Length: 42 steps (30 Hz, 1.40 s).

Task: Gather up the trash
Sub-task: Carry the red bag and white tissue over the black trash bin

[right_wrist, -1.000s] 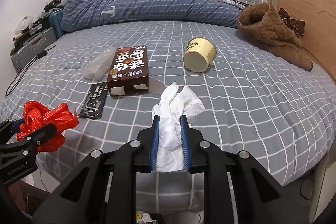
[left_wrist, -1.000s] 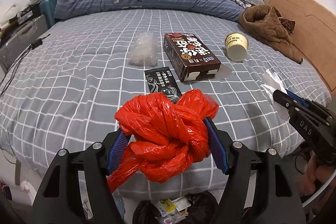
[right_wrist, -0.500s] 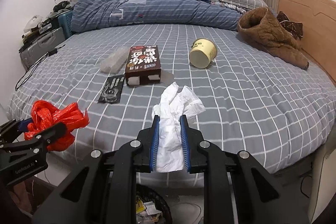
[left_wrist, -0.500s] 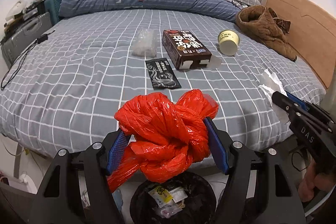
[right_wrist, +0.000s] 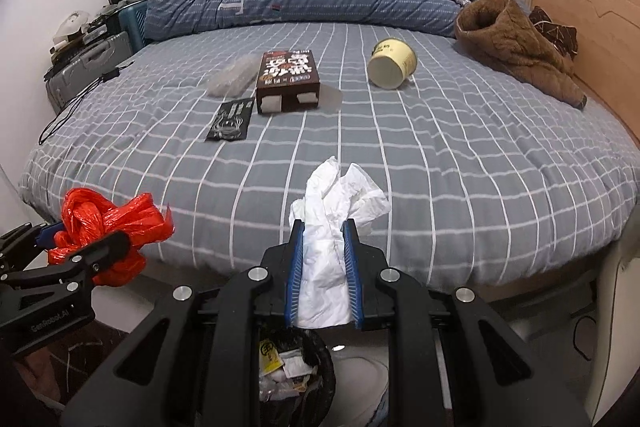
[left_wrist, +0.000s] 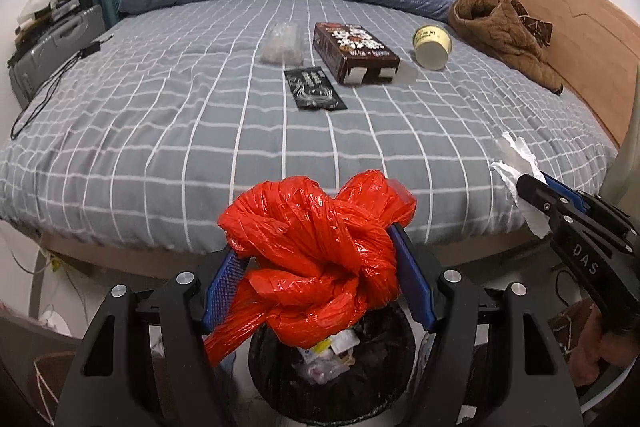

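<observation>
Left wrist view: my left claw (left_wrist: 318, 281) pinches the red bag (left_wrist: 316, 259), knotted and bulky, directly above the bin (left_wrist: 384, 379) on the floor at the foot of the bed (left_wrist: 160, 147). To drop it well I judge I should spread the fingers only once the whole knot sits over the bin's mouth, since its loose tail hangs to the left of the rim. Against the frame a second ago, the bed has receded and the bin, then barely showing, now fills the space under the bag.

Right wrist view: my right claw (right_wrist: 323, 263) is pressed on the tissue (right_wrist: 332, 227), with the bin (right_wrist: 320, 359) showing below. It looks nearly centred; a slight advance, then release. Box (right_wrist: 288, 79), cup (right_wrist: 392, 65), black packet (right_wrist: 232, 119) and clear wrapper (right_wrist: 232, 81) remain on the bed, further off than earlier.
</observation>
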Tool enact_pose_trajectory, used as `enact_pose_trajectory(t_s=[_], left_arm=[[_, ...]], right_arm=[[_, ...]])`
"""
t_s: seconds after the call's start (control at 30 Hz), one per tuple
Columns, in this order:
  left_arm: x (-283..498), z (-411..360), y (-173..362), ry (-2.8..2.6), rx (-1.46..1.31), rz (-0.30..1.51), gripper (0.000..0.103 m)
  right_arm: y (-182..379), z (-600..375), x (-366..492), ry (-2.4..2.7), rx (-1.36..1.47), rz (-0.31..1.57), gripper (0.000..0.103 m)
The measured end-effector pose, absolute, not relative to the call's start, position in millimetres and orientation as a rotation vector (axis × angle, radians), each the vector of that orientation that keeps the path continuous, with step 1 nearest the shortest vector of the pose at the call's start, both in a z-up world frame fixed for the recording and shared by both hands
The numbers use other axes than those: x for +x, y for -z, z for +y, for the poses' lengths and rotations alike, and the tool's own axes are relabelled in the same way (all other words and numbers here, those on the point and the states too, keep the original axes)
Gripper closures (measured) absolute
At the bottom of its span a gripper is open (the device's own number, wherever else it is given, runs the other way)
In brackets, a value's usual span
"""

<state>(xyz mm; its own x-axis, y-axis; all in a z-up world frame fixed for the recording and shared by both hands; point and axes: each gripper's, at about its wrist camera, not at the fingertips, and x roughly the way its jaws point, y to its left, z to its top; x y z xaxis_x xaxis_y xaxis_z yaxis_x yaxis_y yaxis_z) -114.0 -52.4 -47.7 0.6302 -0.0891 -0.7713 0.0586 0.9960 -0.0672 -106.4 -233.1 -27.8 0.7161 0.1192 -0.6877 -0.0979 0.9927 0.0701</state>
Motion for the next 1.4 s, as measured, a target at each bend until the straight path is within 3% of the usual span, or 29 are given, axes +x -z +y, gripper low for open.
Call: enact_pose_trajectory(t_s=[0.97, 1.4], left_arm=[[-184.1, -41.5, 80.5, 0.084, -0.091, 1.016, 0.035], [-175.2, -47.1, 122.5, 0.099, -0.071, 1.103, 0.035]], right_arm=[[68.0, -221.2, -191.8, -0.140, 0.064, 0.934, 0.084], [104.6, -218.9, -176.3, -0.118, 0.009, 1.023, 0.084]])
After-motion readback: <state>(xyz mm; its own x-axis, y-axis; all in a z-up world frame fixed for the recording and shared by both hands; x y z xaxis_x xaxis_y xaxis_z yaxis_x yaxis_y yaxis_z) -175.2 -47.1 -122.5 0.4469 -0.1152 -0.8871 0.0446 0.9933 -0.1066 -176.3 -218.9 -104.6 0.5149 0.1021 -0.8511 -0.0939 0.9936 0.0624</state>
